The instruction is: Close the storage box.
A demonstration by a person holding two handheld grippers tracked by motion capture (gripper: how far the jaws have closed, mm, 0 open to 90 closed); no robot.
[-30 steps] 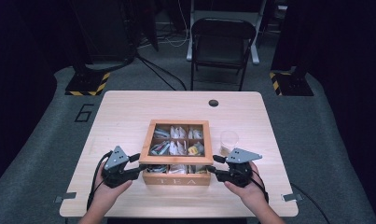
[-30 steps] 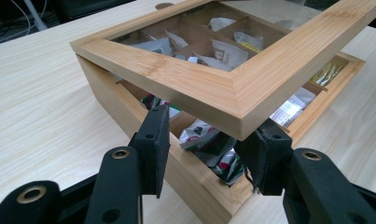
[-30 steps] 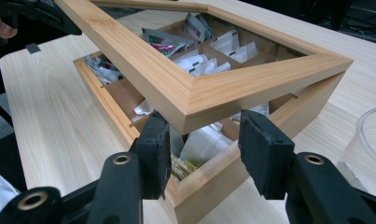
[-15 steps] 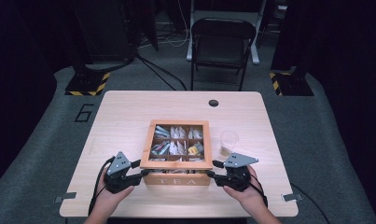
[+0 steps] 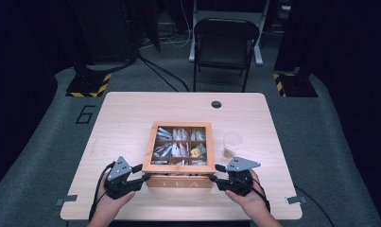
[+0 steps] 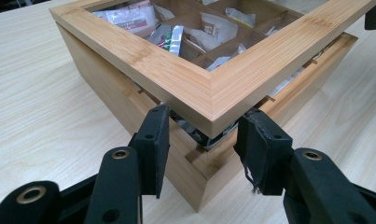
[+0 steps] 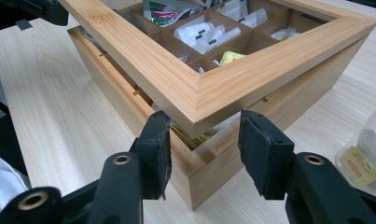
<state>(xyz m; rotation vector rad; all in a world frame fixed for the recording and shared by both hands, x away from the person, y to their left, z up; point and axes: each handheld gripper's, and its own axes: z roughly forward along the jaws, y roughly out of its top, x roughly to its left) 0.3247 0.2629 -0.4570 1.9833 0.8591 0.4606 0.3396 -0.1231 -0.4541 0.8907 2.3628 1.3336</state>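
The wooden tea box sits near the middle of the table, a little toward the person's edge, its front face lettered TEA; its framed lid with a see-through pane is lifted slightly at the front, leaving a gap over the box body through which the tea bags in their compartments show, white, green and yellow packets among them. The left gripper meets the lid's front left corner, its jaws standing narrowly apart on either side of that corner under the raised frame, pads just beside the wood; whether they press on it cannot be told. The right gripper does the same at the front right corner, jaws part open and straddling the corner. Both hands lie low on the table, forearms coming in from the near edge, grippers pointing inward at the box. A clear cup stands just beside the box on its right, while bare tabletop spreads to the left and behind; a chair stands beyond the far edge
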